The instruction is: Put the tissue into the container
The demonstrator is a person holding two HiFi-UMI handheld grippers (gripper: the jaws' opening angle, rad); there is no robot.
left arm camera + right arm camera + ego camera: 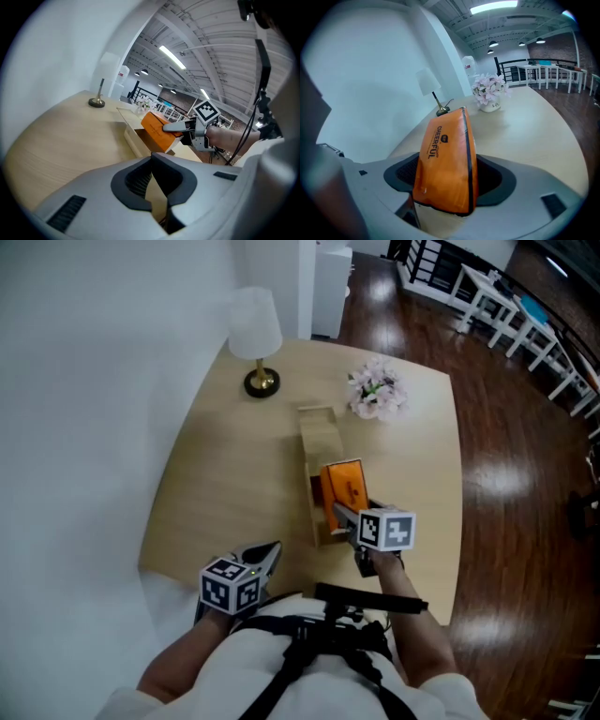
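An orange tissue pack point(343, 486) point(447, 164) stands on edge between the jaws of my right gripper point(345, 514) point(447, 183), which is shut on it. The pack hangs tilted over the near end of a long, open wooden container point(317, 432) in the middle of the table. The left gripper view shows the pack point(157, 131) above the container's wall point(133, 136), with the right gripper point(180, 129) pinching it from the right. My left gripper point(265, 557) point(151, 161) hovers at the table's near edge, left of the container, its jaw tips together and nothing between them.
A white-shaded lamp point(255, 334) point(429, 84) stands at the far left of the round wooden table point(234, 484). A pot of pink flowers point(377, 392) point(490, 91) sits beyond the container's far end. Dark wood floor lies to the right, a white wall to the left.
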